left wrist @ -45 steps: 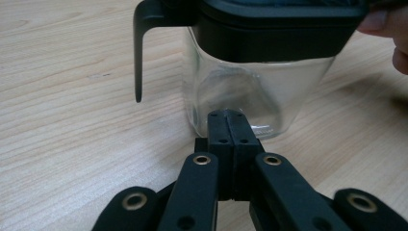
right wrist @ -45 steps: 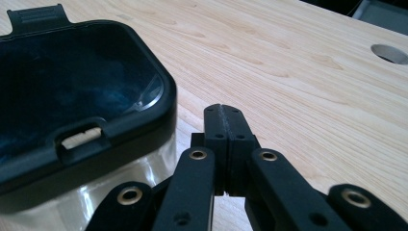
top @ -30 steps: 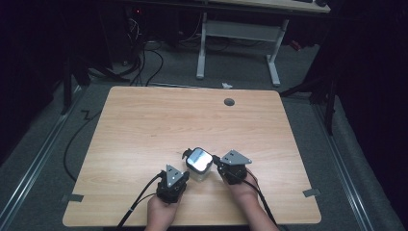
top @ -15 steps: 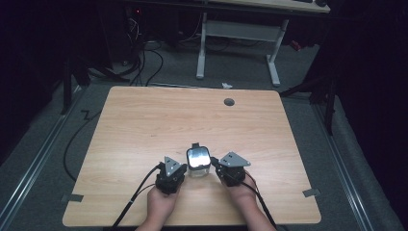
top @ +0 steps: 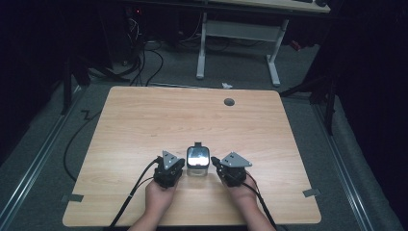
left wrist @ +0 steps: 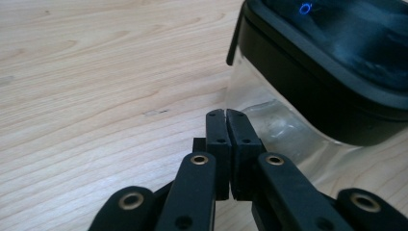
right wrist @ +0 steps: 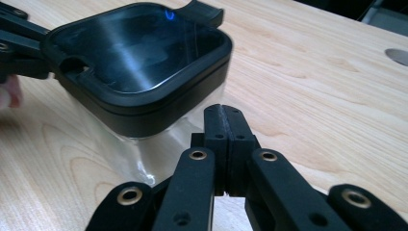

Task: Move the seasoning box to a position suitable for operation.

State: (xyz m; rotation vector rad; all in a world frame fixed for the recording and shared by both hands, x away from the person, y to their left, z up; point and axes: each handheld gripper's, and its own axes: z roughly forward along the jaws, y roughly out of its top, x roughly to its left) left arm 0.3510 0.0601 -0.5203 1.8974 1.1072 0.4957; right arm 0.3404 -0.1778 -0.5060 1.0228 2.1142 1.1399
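A clear square container [top: 197, 160] with a black lid stands on the wooden table [top: 192, 115] near its front edge, between my two grippers. My left gripper [top: 180, 164] lies just left of it, jaws together and empty; they have just been opening by a hair and still look shut. In the left gripper view its tips [left wrist: 226, 113] sit close beside the container's clear wall [left wrist: 269, 120]. My right gripper [top: 215, 161] lies just right of the container, shut on nothing. In the right gripper view its tips [right wrist: 222, 109] are by the container's near corner [right wrist: 139, 72].
A round cable hole [top: 229, 102] sits near the table's far edge. Cables [top: 130, 197] trail from the grippers over the front edge. Beyond the table stands a white desk frame [top: 240, 33] on a dark floor with loose cables.
The container has turned from a skewed pose to square with the table. My left gripper has shifted slightly forward beside it. The right gripper has stayed put.
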